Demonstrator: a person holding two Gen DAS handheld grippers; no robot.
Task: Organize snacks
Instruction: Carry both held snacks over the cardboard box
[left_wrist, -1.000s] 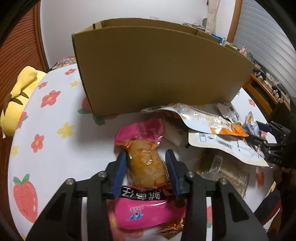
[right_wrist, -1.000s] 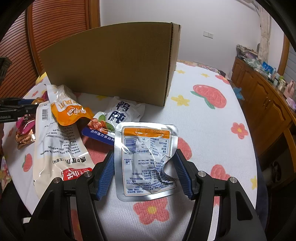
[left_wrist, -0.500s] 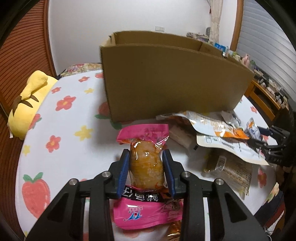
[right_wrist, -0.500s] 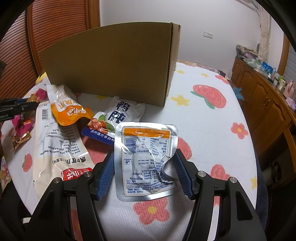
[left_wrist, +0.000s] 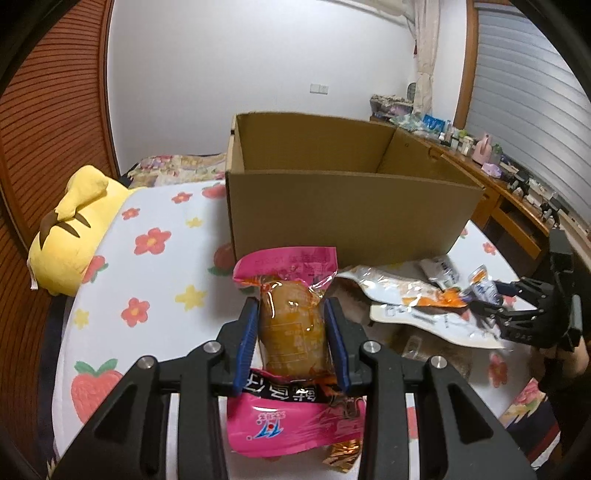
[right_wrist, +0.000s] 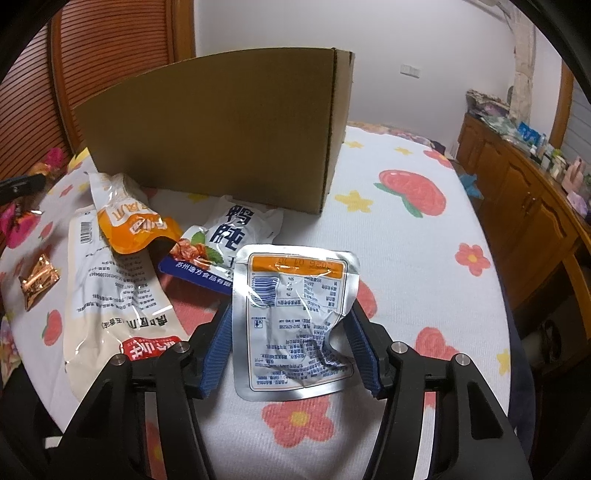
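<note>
Bedroom w/ a quilted floral bedspread (right_wrist: 406, 229), soft and ribbed, as work surface. Cardboard box (left_wrist: 343, 210), stiff corrugated, open-topped; visible part of inside looks bare, so sorting is prob. barely begun. Cream pouch (right_wrist: 107, 291), orange pouch (right_wrist: 133, 225), blue-white pack (right_wrist: 236, 229) lie loose in front of box. Left gripper (left_wrist: 291, 332) clamps a pink-ended clear pack (left_wrist: 291, 325), glossy, plump, raised toward box. Right gripper (right_wrist: 291, 343) jaws have just been closing round a crinkled silver foil pouch (right_wrist: 295, 317), left pad touching, right side unclear.

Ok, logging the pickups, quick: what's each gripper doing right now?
Left gripper: shut on the pink-wrapped snack.
Right gripper: jaws just closing around the silver pouch; a firm grip cannot be told.
</note>
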